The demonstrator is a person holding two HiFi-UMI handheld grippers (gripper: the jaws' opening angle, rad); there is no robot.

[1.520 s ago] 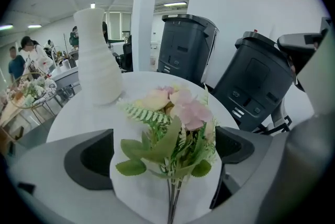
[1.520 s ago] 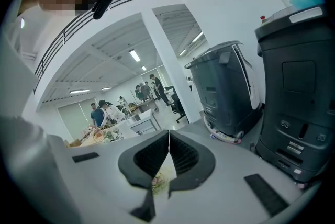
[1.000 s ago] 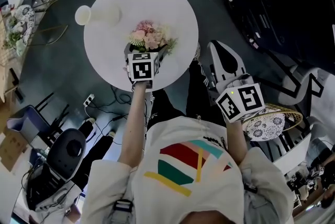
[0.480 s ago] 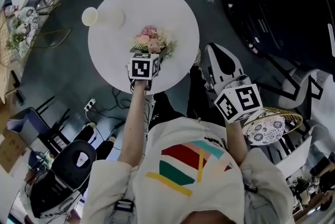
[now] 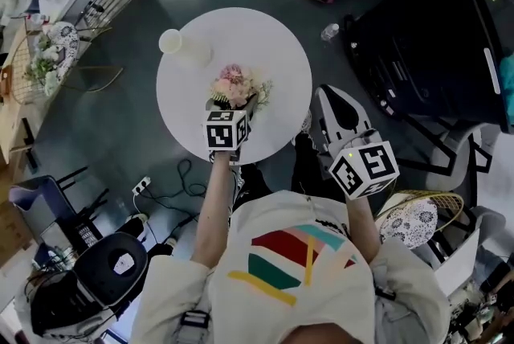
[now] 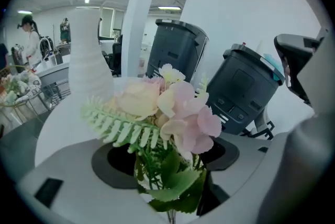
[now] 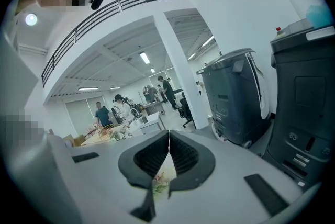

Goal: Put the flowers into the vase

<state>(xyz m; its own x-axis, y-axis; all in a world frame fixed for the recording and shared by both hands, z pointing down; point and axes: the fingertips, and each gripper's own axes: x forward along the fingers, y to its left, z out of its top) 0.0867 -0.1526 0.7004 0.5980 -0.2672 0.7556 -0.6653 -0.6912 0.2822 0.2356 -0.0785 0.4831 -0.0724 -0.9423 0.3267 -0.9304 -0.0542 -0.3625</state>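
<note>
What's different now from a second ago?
The left hand-held gripper, open over the flowers a second ago, has its jaws closing on their stems; whether they have left the table is unclear. Unchanged: the vase upright near the table's edge; the right hand-held gripper, shut, off beside the table.

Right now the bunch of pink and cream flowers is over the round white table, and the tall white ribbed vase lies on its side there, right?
The tall white ribbed vase stands upright on the round white table, not on its side; the left gripper view shows it upright behind the bunch of pink and cream flowers.
</note>
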